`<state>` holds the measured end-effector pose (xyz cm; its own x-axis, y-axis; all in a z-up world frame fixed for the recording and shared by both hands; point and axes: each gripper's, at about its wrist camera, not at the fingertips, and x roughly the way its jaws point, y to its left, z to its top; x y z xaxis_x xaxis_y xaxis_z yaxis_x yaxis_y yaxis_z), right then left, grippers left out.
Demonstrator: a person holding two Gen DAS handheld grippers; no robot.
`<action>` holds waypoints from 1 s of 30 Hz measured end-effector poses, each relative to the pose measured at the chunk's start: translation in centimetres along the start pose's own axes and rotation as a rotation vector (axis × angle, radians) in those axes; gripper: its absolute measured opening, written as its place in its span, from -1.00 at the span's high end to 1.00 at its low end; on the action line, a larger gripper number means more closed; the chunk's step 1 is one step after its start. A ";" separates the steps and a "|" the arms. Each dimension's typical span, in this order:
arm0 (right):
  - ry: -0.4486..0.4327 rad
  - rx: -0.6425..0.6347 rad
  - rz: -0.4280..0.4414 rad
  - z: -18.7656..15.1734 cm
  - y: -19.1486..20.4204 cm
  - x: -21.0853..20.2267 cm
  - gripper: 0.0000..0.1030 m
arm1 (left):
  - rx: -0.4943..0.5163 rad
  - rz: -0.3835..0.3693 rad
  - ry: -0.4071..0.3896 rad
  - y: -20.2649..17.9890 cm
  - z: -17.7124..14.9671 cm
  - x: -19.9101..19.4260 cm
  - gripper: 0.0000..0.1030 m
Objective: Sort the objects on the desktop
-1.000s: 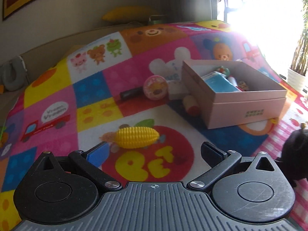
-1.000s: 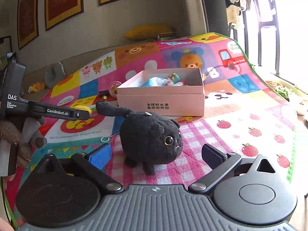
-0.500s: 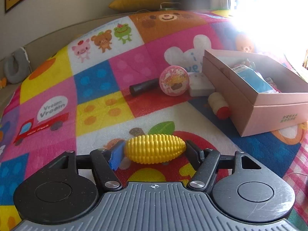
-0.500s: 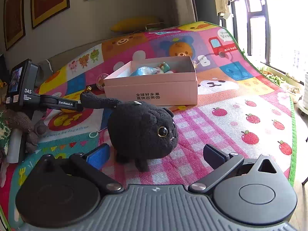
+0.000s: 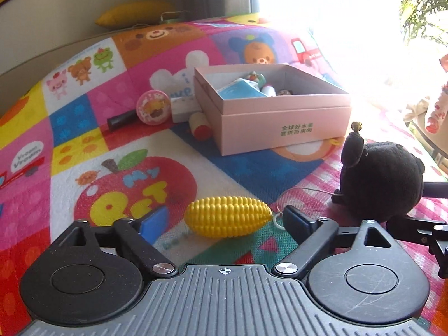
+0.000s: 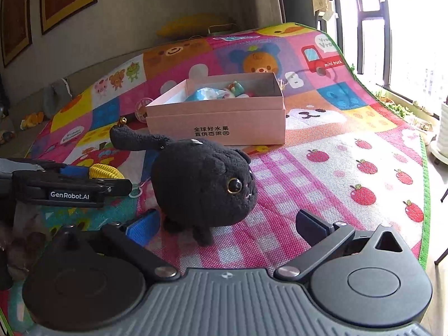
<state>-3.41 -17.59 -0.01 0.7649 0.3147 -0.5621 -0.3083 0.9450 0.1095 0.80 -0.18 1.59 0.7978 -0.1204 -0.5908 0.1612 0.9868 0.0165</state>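
A: Why does the pink box sit open mid-mat?

B: It looks like the collecting bin; several small items already lie inside it, while a round tin and a dark tube wait just beside its left wall.

A: And the black plush cat?

B: It stands between the spread fingers of the right gripper, which touch nothing, probably lined up for a grab.

A: The toy corn?

B: It lies on the mat between the left gripper fingers. The jaws have just been opening and stand wide, both pads clear, so it is not held.
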 end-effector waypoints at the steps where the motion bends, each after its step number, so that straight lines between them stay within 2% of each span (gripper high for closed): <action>1: 0.012 0.004 -0.005 0.1 -0.1 0.1 -1.00 | -0.003 0.003 -0.001 0.0 0.0 0.0 -0.87; 6: 0.067 0.035 -0.044 0.9 -1.2 1.0 -1.00 | -0.014 -0.005 0.011 0.3 -0.1 0.1 -0.89; 11: 0.065 -0.004 -0.127 2.0 -2.2 1.7 -1.00 | -0.010 -0.008 0.014 0.2 -0.1 0.2 -0.94; 15: 0.075 -0.051 -0.235 2.9 -3.3 3.0 -1.00 | -0.005 -0.003 0.013 0.1 -0.2 0.2 -0.95; 19: 0.061 -0.015 -0.284 3.1 -4.6 2.7 -1.00 | -0.010 -0.004 0.020 0.2 -0.2 0.3 -0.96; 22: -0.006 0.021 -0.257 3.4 -4.7 0.9 -1.00 | -0.011 -0.004 0.026 0.2 -0.1 0.4 -0.96; 25: -0.085 0.028 -0.152 5.3 -3.2 -0.8 -1.00 | -0.007 -0.002 0.036 0.0 -0.1 0.5 -0.96; 27: -0.118 0.015 -0.096 7.2 -1.7 -0.5 -0.97 | -0.009 0.002 0.031 0.0 -0.2 0.5 -0.97; 29: -0.116 -0.003 -0.040 8.7 -0.3 0.8 -0.60 | -0.018 0.006 0.025 0.1 -0.2 0.3 -0.97; 30: -0.097 -0.008 -0.011 9.5 0.5 2.0 -0.55 | -0.020 0.006 0.022 0.1 -0.2 0.3 -0.97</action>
<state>3.31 -15.59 6.70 0.8192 0.3116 -0.4814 -0.3038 0.9478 0.0965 0.93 -0.04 1.22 0.7855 -0.1123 -0.6085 0.1444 0.9895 0.0038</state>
